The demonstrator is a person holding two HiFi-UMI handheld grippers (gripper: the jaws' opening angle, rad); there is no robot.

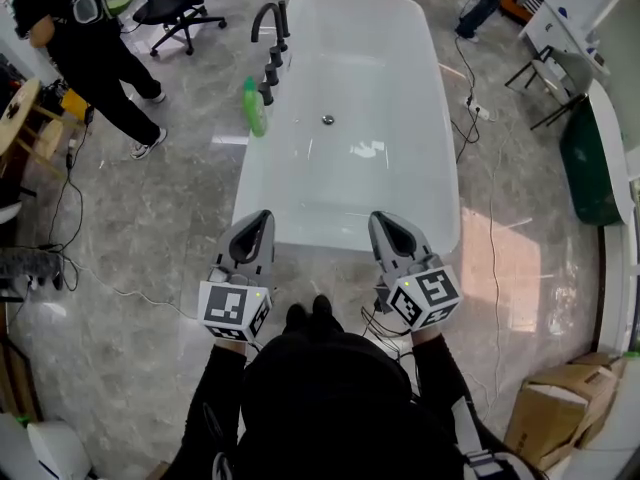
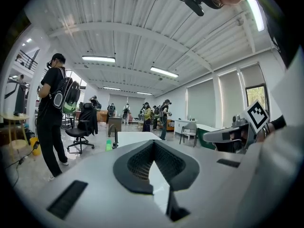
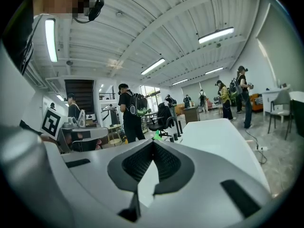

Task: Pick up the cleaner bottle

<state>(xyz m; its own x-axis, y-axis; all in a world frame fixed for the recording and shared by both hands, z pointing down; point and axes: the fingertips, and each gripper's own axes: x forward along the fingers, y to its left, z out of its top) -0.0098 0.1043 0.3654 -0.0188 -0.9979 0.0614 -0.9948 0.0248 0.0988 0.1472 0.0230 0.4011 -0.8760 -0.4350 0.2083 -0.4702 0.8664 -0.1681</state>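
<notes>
The green cleaner bottle (image 1: 254, 106) stands on the left rim of the white bathtub (image 1: 400, 28), beside the black tap knobs. It shows small and far off in the left gripper view (image 2: 109, 145) and in the right gripper view (image 3: 156, 136). My left gripper (image 1: 262, 216) and right gripper (image 1: 383, 218) are held side by side at the tub's near end, well short of the bottle. Both point along the tub with their jaws closed tip to tip and nothing between them (image 2: 154, 144) (image 3: 153, 144).
A black faucet (image 1: 268, 18) and knobs line the tub's left rim behind the bottle. A person (image 1: 90, 48) and an office chair (image 1: 180, 8) stand at the far left. Cables lie on the marble floor, and a cardboard box (image 1: 560, 413) sits at the near right.
</notes>
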